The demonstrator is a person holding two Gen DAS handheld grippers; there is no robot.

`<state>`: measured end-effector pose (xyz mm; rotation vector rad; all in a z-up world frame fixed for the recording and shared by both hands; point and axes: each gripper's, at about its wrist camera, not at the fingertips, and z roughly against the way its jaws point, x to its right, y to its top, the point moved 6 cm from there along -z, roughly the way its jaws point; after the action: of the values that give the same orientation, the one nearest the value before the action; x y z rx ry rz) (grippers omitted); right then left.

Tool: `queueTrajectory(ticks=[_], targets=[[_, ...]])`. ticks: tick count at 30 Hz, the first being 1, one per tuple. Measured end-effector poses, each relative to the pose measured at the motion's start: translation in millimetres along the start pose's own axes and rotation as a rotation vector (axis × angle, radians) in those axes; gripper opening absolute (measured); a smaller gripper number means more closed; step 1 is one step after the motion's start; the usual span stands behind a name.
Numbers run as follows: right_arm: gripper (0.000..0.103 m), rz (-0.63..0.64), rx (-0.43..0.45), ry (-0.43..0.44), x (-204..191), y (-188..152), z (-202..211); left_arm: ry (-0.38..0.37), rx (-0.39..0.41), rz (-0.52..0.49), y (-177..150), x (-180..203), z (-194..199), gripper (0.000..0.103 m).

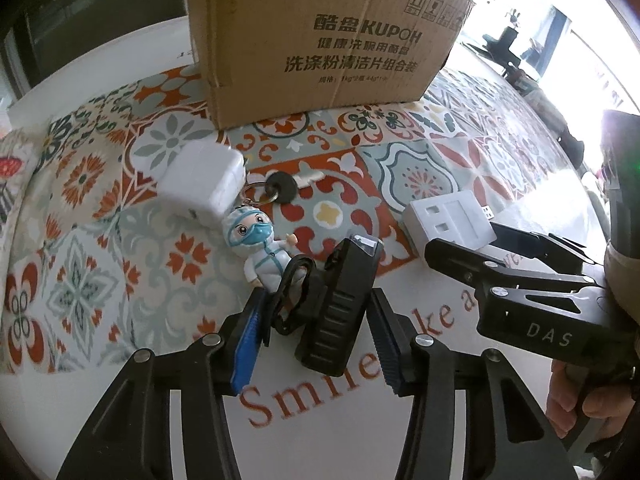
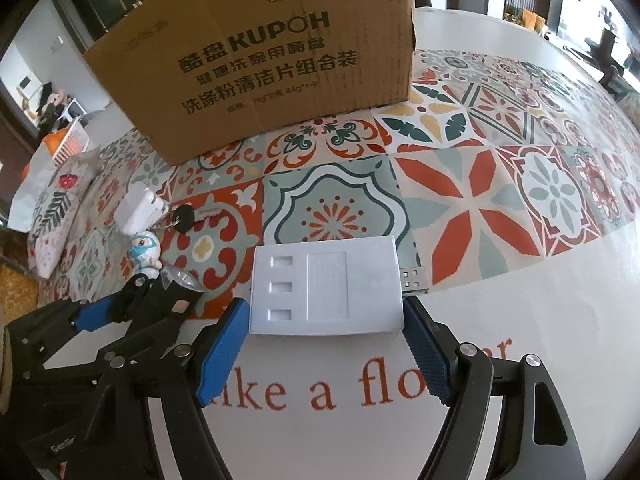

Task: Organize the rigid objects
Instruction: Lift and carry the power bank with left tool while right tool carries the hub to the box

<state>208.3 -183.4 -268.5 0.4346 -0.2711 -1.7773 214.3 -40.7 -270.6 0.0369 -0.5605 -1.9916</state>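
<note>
I have my left gripper straddling the black light at lower centre, pads not yet pressing, and my right gripper open around the white USB hub, both lined up for the "KUPOH" box at top, above "like a flo" on the mat

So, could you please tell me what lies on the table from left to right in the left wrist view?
White charger block → masked figure keychain → black clip-on light → white USB hub → right gripper.
</note>
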Motion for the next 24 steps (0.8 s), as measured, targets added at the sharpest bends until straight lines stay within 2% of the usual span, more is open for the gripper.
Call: queueTrajectory(ticks=[11,18,24], targets=[[0.078,0.036,0.001,0.041,-2,-10,21,-0.014,-0.002,0.117,-23,1,14,0.049],[0.078,0.043,-0.01,0.071,-5,-14,26,-0.046,-0.043,0.194,-37,8,13,0.05],[0.078,0.057,-0.028,0.085,-6,-21,25,-0.035,-0.044,0.202,-41,11,12,0.051]])
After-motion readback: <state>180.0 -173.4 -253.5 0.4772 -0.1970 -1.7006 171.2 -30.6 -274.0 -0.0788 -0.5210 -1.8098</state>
